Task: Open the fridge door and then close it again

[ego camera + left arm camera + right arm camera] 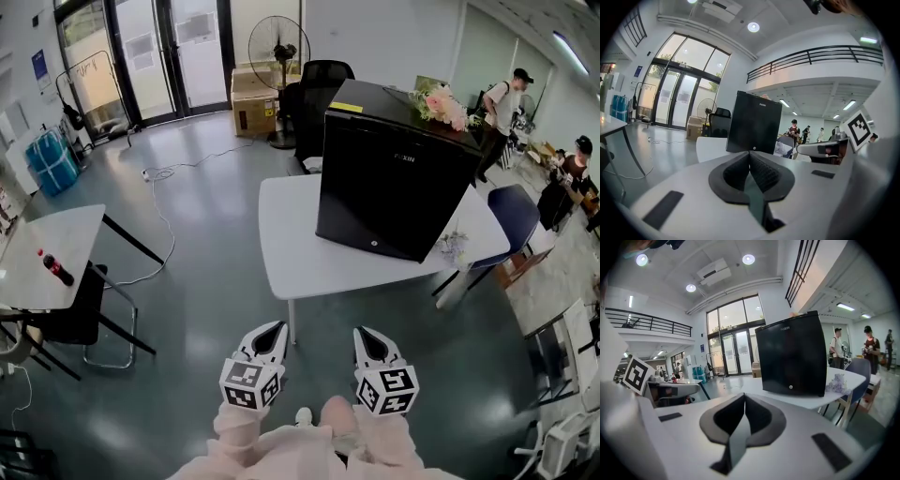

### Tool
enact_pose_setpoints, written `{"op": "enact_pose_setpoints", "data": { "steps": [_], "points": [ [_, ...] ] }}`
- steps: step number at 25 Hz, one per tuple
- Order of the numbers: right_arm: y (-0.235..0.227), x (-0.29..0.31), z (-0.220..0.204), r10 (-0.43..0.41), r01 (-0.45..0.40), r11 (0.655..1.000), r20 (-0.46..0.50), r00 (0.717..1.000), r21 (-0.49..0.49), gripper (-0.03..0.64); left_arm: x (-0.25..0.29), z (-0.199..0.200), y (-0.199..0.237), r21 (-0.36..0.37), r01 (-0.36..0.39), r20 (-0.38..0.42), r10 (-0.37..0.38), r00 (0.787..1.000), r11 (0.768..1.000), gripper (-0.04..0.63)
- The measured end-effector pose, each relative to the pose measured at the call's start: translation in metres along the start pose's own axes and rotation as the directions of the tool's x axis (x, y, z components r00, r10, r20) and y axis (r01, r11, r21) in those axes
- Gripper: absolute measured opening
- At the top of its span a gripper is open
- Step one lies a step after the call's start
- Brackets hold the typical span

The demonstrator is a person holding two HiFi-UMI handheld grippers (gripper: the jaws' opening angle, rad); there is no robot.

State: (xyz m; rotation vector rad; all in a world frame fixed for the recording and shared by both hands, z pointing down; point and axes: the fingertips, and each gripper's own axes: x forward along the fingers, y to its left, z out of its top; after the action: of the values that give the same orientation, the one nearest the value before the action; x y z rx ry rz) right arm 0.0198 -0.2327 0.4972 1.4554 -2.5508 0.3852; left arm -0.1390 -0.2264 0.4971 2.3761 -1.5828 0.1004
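A small black fridge (pixel 394 183) stands on a white table (pixel 309 258), its door shut; it also shows as the fridge (pixel 754 124) in the left gripper view and the fridge (pixel 791 361) in the right gripper view. My left gripper (pixel 278 330) and right gripper (pixel 361 334) hover side by side over the floor, short of the table's near edge, both pointing toward it. Both are shut with nothing between the jaws: left gripper (pixel 750 154), right gripper (pixel 744 396).
Pink flowers (pixel 439 103) lie on the fridge top and a small pale bunch (pixel 452 248) sits on the table beside it. A blue chair (pixel 518 217) stands right of the table, a black chair (pixel 319 89) and fan (pixel 278 47) behind. People (pixel 506 98) stand at right. Another table (pixel 47 253) with a bottle is left.
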Motion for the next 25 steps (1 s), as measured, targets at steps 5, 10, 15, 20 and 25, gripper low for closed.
{"op": "enact_pose_setpoints", "data": {
  "steps": [5,10,15,20,25],
  "points": [
    [-0.011,0.017,0.024,-0.015,0.016,0.999,0.029,0.999,-0.032,0.014,0.022,0.013,0.009,-0.006,0.027,0.006,-0.027,1.0,1.0,0.011],
    [-0.022,0.05,0.052,-0.011,0.017,0.994,0.051,0.999,-0.109,0.014,0.053,0.025,0.025,0.003,0.042,0.0,-0.042,0.999,0.999,0.011],
    [-0.047,0.084,0.124,0.009,0.025,0.957,0.114,0.993,-0.29,0.014,0.102,0.063,0.03,0.056,0.087,0.029,-0.089,0.996,0.995,0.011],
    [-0.071,0.119,0.21,0.015,0.069,0.887,0.178,0.984,-0.457,0.017,0.156,0.119,0.037,0.133,0.138,0.079,-0.149,0.986,0.981,0.011],
    [-0.086,0.154,0.27,0.023,0.087,0.822,0.185,0.982,-0.563,0.049,0.2,0.164,0.049,0.169,0.153,0.108,-0.173,0.979,0.974,0.011]
  ]
}}
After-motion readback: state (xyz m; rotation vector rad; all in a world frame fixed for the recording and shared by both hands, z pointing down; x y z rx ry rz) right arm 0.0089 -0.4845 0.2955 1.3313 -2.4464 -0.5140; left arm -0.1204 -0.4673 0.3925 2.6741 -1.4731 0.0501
